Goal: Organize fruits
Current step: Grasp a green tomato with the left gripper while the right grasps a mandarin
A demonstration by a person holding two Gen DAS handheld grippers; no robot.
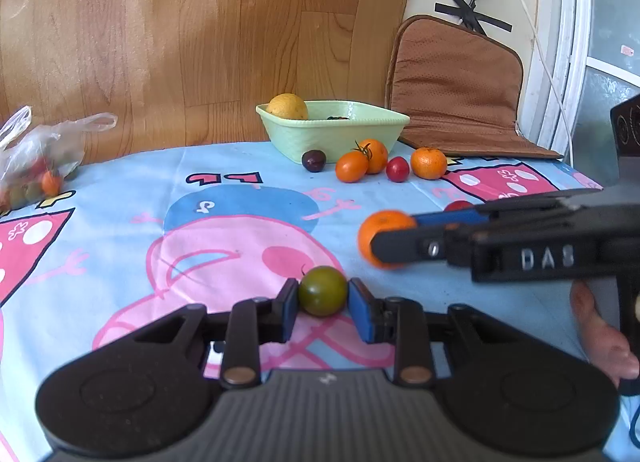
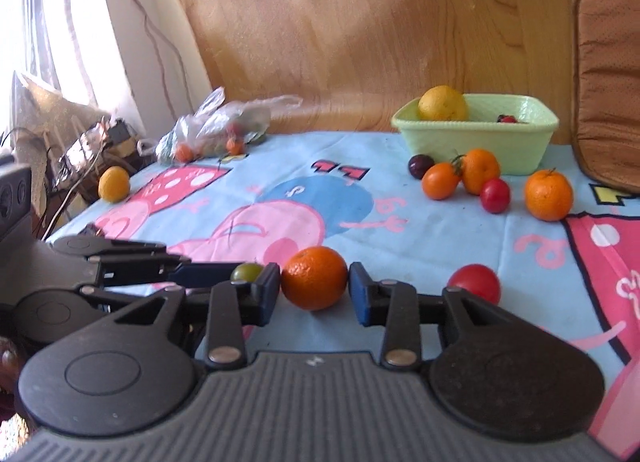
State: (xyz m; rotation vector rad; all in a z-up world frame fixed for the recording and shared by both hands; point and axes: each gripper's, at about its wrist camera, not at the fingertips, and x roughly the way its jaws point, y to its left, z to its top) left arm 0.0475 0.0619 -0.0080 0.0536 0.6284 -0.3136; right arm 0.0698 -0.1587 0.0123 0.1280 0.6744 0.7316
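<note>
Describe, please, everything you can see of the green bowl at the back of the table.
The green bowl is pale mint, roughly square with rounded corners, sloping ribbed walls and a rolled rim; it looks like plastic. It stands upright on the cartoon tablecloth near the wooden wall. A yellow fruit rests in its left corner, with something small, dark and red beside it. A dark plum lies close to its front wall.

Both wrist views look low across the tablecloth (image 1: 248, 166) toward the basket (image 2: 516, 142).
</note>
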